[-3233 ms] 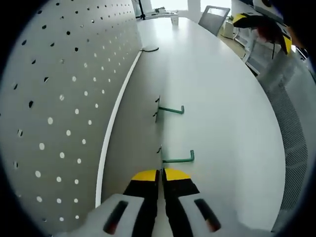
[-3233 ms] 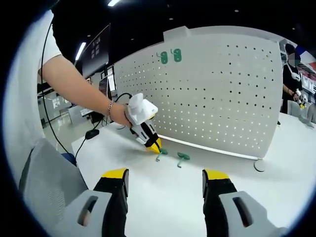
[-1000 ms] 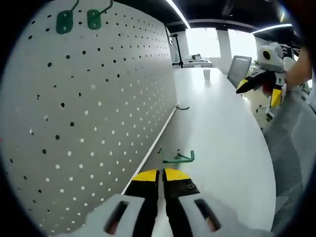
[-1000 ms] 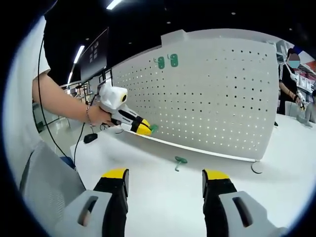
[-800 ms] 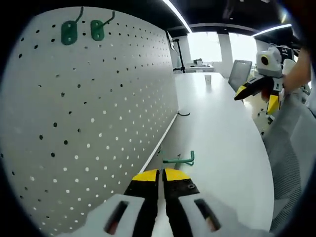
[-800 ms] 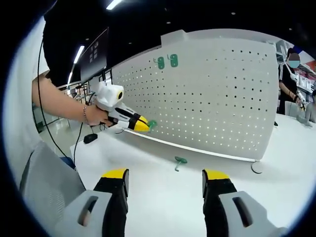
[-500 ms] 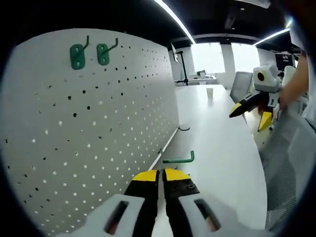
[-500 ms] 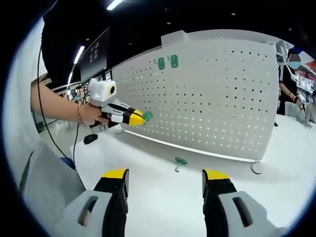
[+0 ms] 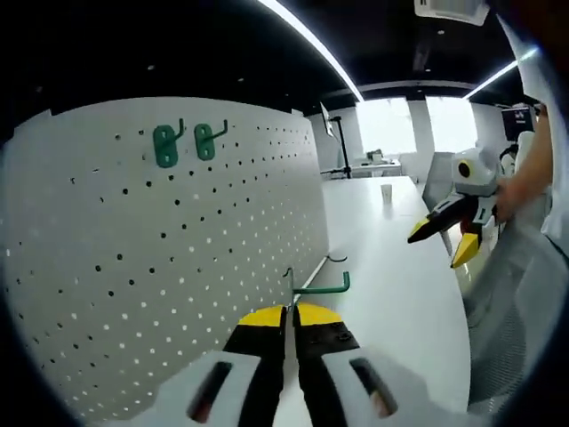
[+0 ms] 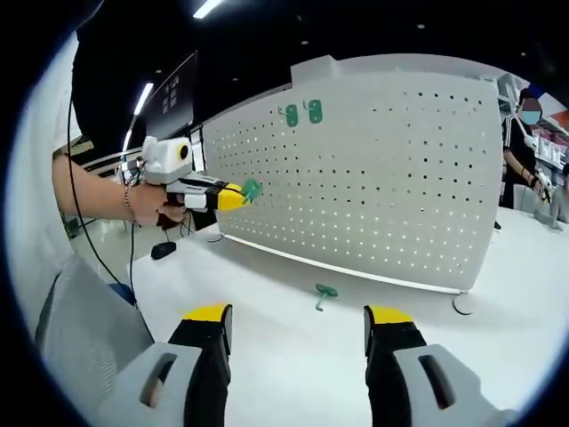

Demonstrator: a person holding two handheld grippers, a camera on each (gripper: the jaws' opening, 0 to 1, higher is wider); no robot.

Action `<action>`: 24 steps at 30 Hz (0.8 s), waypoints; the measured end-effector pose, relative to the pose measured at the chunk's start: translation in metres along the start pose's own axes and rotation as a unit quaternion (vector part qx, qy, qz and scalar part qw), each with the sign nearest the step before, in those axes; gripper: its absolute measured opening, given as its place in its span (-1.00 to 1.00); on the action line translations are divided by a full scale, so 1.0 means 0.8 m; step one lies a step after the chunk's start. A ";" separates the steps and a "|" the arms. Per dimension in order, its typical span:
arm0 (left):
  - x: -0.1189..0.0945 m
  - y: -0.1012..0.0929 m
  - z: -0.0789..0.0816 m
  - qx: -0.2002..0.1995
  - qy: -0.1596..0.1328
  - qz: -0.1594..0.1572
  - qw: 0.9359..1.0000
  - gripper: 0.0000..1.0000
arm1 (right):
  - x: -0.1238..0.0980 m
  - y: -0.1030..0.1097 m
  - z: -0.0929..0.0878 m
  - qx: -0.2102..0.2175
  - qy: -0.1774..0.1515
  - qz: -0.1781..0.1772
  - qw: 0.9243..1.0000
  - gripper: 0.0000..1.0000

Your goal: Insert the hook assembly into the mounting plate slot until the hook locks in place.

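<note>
Our left gripper [image 9: 289, 318] pinches a green hook [image 9: 317, 286] just beyond its tips, raised toward the pegboard [image 9: 178, 267] to reach holes | our right gripper [image 10: 298, 334] waits wide apart, holding nothing | spare hook [image 10: 322, 292] lies on the table [image 10: 293, 374] ahead of it

Likely an office: long white desks [image 9: 391, 267], mesh chairs [image 9: 440, 173], ceiling strip lights [image 9: 311, 40].

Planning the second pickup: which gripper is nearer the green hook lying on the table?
Right. The right gripper hangs open just short of the green hook on the table; the left gripper, shut on another green hook, is raised near the pegboard.
</note>
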State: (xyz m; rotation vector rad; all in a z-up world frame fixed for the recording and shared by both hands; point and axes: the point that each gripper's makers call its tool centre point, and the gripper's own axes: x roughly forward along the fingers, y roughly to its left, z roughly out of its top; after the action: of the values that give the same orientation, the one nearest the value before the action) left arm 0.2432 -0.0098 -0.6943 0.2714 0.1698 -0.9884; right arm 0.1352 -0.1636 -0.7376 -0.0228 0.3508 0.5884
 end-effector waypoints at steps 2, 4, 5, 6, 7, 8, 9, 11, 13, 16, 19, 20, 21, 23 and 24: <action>-0.006 -0.001 0.004 -0.005 -0.009 0.006 1.000 -0.94 | 0.000 0.000 -0.001 0.001 0.001 0.000 1.000 0.15; -0.012 -0.003 0.011 -0.008 -0.021 0.012 1.000 -0.94 | 0.000 0.000 -0.001 0.001 0.001 0.000 1.000 0.16; -0.015 -0.004 0.014 -0.009 -0.026 0.013 1.000 -0.94 | 0.000 0.000 -0.001 0.001 0.001 0.000 1.000 0.16; -0.017 -0.004 0.016 -0.009 -0.030 0.013 0.999 -0.94 | 0.000 0.000 -0.002 0.001 0.002 0.000 1.000 0.16; -0.018 -0.004 0.018 -0.015 -0.033 0.014 0.999 -0.94 | 0.000 0.000 -0.002 0.001 0.002 0.001 1.000 0.16; -0.020 -0.005 0.020 -0.018 -0.035 0.016 0.999 -0.94 | 0.000 0.001 -0.002 0.001 0.003 0.001 1.000 0.16; -0.023 -0.004 0.024 -0.017 -0.043 0.020 0.999 -0.94 | 0.000 0.001 -0.002 0.000 0.003 0.001 1.000 0.16; -0.029 -0.003 0.030 -0.031 -0.056 0.026 0.998 -0.94 | 0.000 0.001 -0.002 0.001 0.003 0.001 1.000 0.16; -0.035 -0.005 0.040 -0.025 -0.072 0.029 0.997 -0.94 | 0.000 0.001 -0.003 0.001 0.005 0.001 1.000 0.16; -0.042 -0.004 0.047 -0.038 -0.083 0.030 0.995 -0.94 | 0.000 0.001 -0.003 0.001 0.005 0.001 1.000 0.15; -0.049 -0.002 0.055 -0.042 -0.095 0.035 0.994 -0.94 | 0.000 0.001 -0.003 0.001 0.005 0.001 1.000 0.15; -0.052 -0.002 0.059 -0.044 -0.100 0.036 0.993 -0.94 | 0.001 0.001 -0.004 0.001 0.005 0.002 1.000 0.15; -0.054 -0.002 0.061 -0.046 -0.103 0.037 0.993 -0.94 | 0.000 0.001 -0.004 0.001 0.004 0.002 1.000 0.15; -0.060 -0.004 0.070 -0.049 -0.112 0.040 0.992 -0.94 | 0.000 0.001 -0.003 0.001 0.004 0.002 1.000 0.15; -0.063 -0.006 0.077 -0.052 -0.122 0.040 0.990 -0.94 | 0.000 0.001 -0.003 0.001 0.005 0.002 1.000 0.15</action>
State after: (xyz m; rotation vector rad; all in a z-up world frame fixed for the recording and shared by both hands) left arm 0.2132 0.0094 -0.6233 0.0608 -0.0130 -0.9209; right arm 0.1337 -0.1630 -0.7400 -0.0225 0.3607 0.5912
